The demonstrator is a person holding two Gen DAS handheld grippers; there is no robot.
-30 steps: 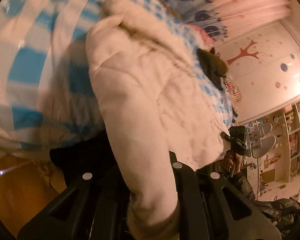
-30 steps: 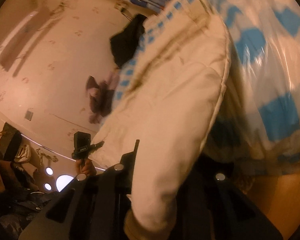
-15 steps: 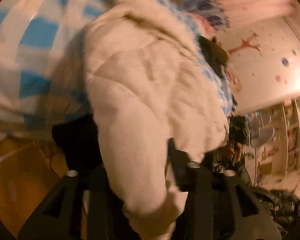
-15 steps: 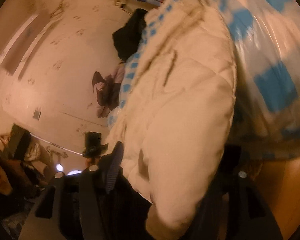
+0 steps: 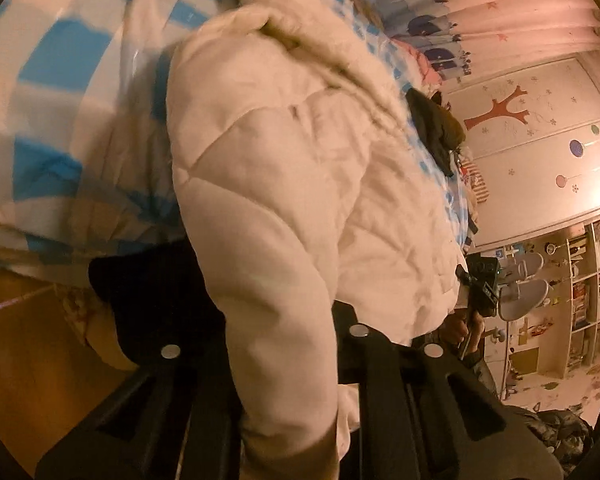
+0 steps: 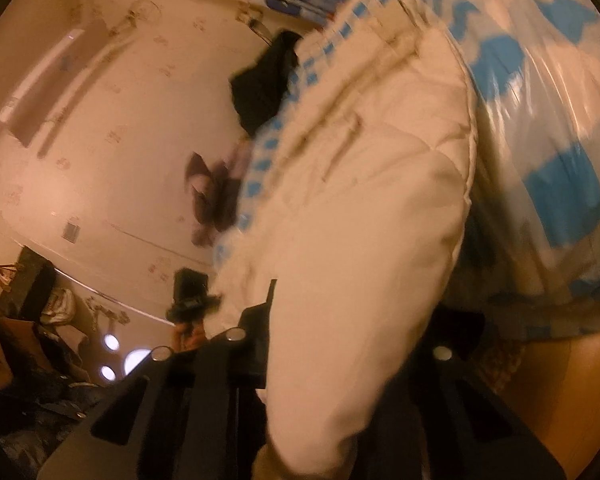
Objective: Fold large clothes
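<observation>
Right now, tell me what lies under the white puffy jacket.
Under the white jacket lies a blue-and-white checked bedspread, running out past its edges. A black garment sits beyond it. Whatever lies directly beneath the jacket's middle is covered.

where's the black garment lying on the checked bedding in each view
Left wrist: the black garment is upper right, on the bedding's edge beyond the white jacket.
Right wrist: the black garment is upper centre, left of the jacket.
Shared landmark: the blue checked bedding under the jacket.
</observation>
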